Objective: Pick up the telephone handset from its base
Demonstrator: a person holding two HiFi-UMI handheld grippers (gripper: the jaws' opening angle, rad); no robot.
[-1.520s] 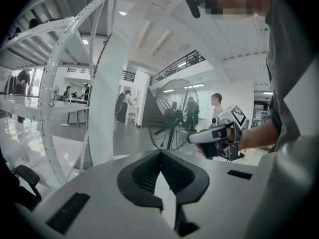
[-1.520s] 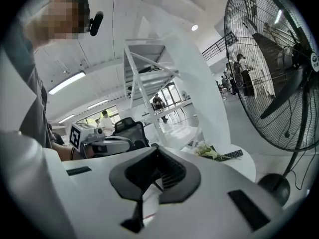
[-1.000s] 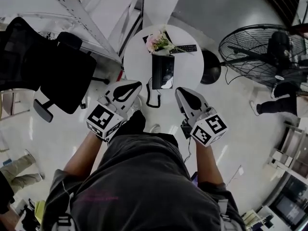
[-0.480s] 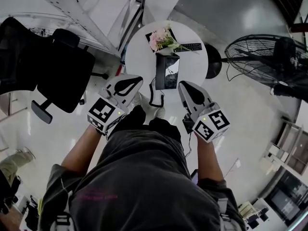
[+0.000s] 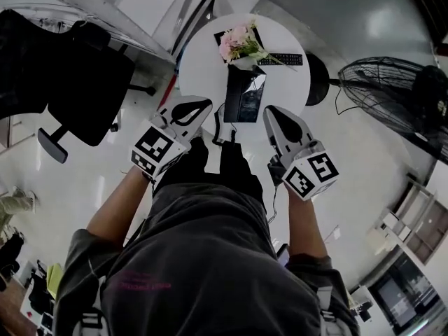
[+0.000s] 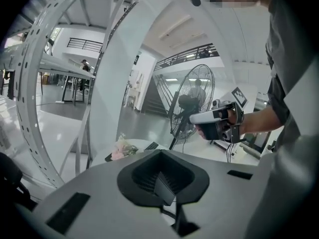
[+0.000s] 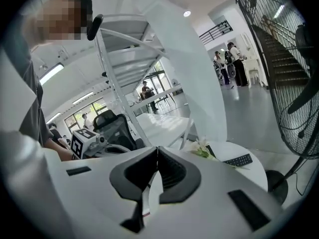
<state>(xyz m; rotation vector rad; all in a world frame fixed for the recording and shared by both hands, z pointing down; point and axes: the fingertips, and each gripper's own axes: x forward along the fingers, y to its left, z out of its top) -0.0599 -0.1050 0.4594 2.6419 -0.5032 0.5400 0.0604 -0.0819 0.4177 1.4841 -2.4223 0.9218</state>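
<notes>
I'm in the approach: left tool (image 5: pixel 197 108) and right tool (image 5: pixel 274 116) both have jaws together and empty, the telephone handset (image 5: pixel 236 96) lies on its base (image 5: pixel 253 102) between and just ahead of their tips on the tabletop (image 5: pixel 203 68), so next I must open one over it.

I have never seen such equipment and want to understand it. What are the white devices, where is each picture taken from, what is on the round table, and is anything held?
No robot: a person holds a tool in each hand, the left claw and the right claw. One picture looks down from a head camera; the others look along each claw. On the round table are a black telephone, flowers and a remote control. Both claws are shut and empty.
</notes>
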